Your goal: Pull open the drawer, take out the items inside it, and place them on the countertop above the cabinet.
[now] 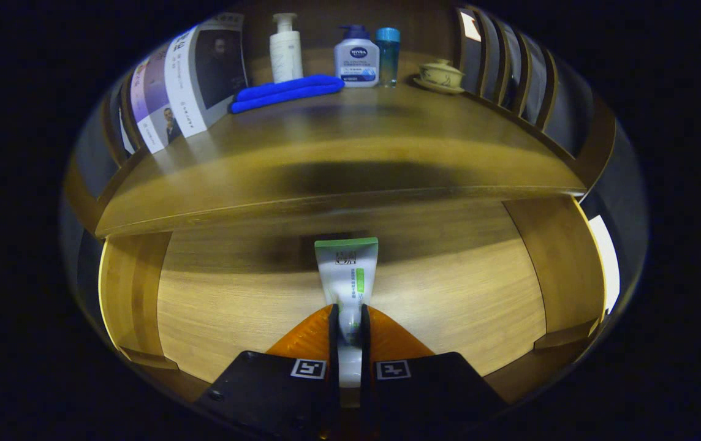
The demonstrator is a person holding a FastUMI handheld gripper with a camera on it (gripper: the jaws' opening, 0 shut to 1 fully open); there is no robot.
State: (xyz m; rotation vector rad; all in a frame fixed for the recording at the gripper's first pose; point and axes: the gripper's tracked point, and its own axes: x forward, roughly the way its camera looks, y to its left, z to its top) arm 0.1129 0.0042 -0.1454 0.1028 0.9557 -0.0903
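Note:
A white tube with a green end (347,269) is pinched between both fingers of my gripper (348,318), which is shut on it. Its green crimped end points away from me, over the pulled-out wooden drawer (448,294). The tube hangs above the drawer's bare floor, and I cannot tell whether it still touches it. Just beyond the drawer lies the wooden countertop (350,153), its front edge running above the tube's far end.
At the back of the countertop stand a white pump bottle (285,49), a white-and-blue bottle (356,58), a slim blue bottle (388,55) and a lidded ceramic cup on a saucer (440,76). A folded blue cloth (286,92) lies in front. Magazines (191,86) lean at the left.

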